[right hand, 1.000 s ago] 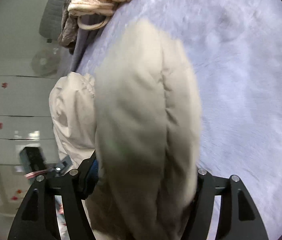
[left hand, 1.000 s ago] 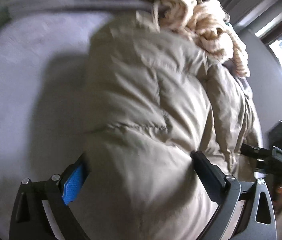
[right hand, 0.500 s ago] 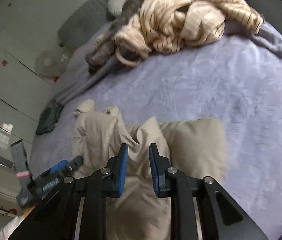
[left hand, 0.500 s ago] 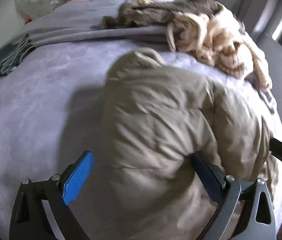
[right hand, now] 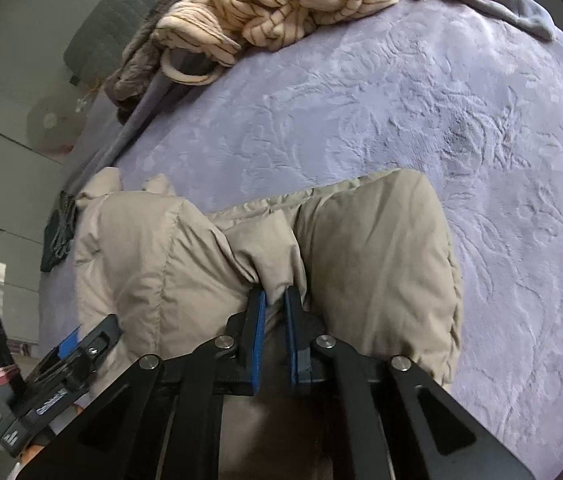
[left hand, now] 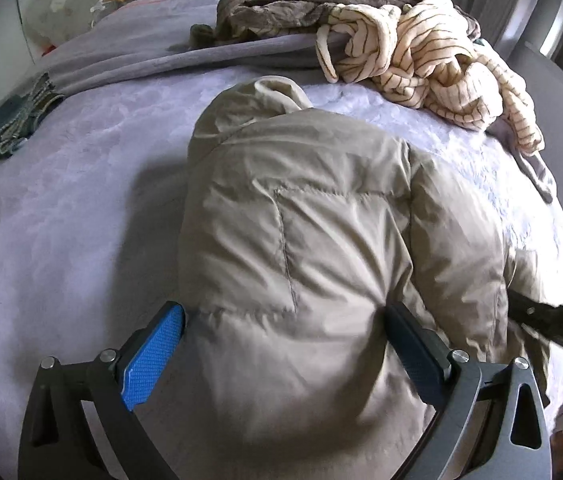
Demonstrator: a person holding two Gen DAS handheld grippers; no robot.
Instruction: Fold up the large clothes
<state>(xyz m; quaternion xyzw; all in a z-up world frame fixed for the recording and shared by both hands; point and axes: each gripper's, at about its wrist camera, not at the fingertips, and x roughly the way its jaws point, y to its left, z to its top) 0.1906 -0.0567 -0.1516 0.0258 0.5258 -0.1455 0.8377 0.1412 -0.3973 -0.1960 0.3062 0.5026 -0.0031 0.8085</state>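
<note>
**Thin pinch on puffy jacket: slip risk**

Right tool [right hand: 274, 300] has just been closing, now pinching a small fold of the beige puffer jacket [left hand: 321, 240] lying on the bed [left hand: 61, 200]. Left tool [left hand: 285, 344] is sitting wide w/ jacket bulk between, not clamping. Slick padded fabric may be slipping out if lifted; fold may be springing open. No containers in view.

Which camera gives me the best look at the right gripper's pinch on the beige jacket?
The right wrist view: the right gripper has just been closing, pads clamped on a fold of the beige jacket. The left wrist view shows only its dark body at the frame's right edge, contact hidden.
</note>
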